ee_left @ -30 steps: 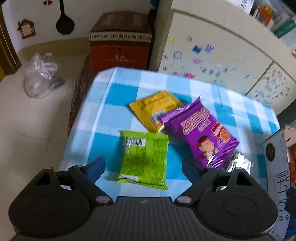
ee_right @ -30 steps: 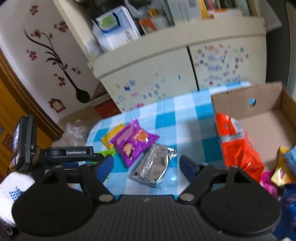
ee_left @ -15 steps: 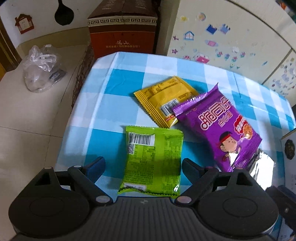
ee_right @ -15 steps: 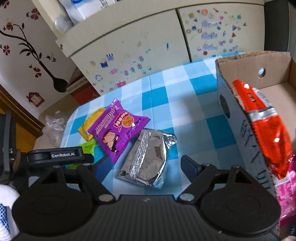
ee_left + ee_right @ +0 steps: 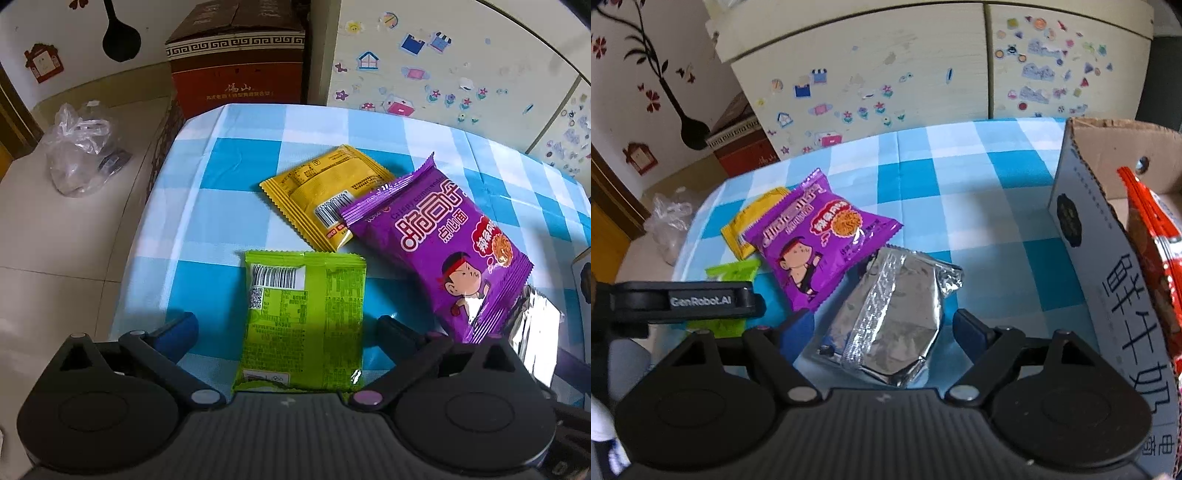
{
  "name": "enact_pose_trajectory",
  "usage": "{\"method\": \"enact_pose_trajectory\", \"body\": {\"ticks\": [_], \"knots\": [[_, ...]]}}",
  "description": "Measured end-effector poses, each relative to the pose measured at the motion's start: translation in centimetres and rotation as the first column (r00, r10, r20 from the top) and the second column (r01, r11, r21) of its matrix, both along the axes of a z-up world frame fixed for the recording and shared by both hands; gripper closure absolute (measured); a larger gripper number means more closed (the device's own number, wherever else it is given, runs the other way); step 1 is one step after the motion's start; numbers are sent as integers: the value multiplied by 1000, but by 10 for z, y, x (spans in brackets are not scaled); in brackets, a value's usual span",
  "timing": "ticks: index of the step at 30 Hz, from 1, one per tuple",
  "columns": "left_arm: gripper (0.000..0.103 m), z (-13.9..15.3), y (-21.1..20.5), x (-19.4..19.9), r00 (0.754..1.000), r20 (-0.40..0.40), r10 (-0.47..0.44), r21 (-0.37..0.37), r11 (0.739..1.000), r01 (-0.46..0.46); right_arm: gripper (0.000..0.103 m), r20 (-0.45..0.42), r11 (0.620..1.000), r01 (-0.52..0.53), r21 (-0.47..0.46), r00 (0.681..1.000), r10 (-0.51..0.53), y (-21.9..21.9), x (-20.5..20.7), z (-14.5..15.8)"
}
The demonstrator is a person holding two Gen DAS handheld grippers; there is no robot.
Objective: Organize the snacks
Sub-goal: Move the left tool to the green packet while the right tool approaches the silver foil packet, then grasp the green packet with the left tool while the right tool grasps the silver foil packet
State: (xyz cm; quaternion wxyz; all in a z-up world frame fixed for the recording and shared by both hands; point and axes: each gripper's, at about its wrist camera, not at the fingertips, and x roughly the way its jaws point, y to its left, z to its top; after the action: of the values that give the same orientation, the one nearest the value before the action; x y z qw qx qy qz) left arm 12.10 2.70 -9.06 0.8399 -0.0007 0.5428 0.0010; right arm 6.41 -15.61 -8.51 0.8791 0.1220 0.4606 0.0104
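Blue-checked tablecloth beside a stickered cabinet; left jaws opening around green packet, right jaws spread.

Left gripper: pointing steeply down, jaws opening wide, pads pressing on nothing
Right gripper: tilted down, jaws parted, pads gripping nothing
Left gripper in right view: at the left edge
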Motion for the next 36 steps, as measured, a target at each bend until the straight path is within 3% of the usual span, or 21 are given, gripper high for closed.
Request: {"method": "enact_pose_trajectory", "body": {"ticks": [5, 7, 10, 15, 22, 36], "knots": [[0, 0, -3, -4, 1000, 6, -12, -1, 1000, 12, 22, 0, 1000, -1, -4, 1000, 1, -2, 1, -2], [2, 1, -8, -8, 1000, 18, -26, -6, 1000, 26, 33, 5, 1000, -8, 5, 1000, 8, -2, 1, -1], [15, 6, -12, -14, 998, 39, -39, -11, 999, 40, 38, 1, 1000, -5, 26, 1000, 5, -4, 0, 1], [44, 13, -8, -19, 998, 50, -38, -47, 998, 41, 42, 6, 998, -1, 58, 1000, 1, -10, -4, 8], [46, 19, -8, -27, 999, 45, -19, -91, 996, 23, 42, 37, 996, -19, 82, 999, 16, -14, -11, 23], [46, 40, -8, -42, 997, 81, 14, -93, 996, -6, 42, 72, 994, -41, 102, 997, 34, -21, -24, 39]]}}
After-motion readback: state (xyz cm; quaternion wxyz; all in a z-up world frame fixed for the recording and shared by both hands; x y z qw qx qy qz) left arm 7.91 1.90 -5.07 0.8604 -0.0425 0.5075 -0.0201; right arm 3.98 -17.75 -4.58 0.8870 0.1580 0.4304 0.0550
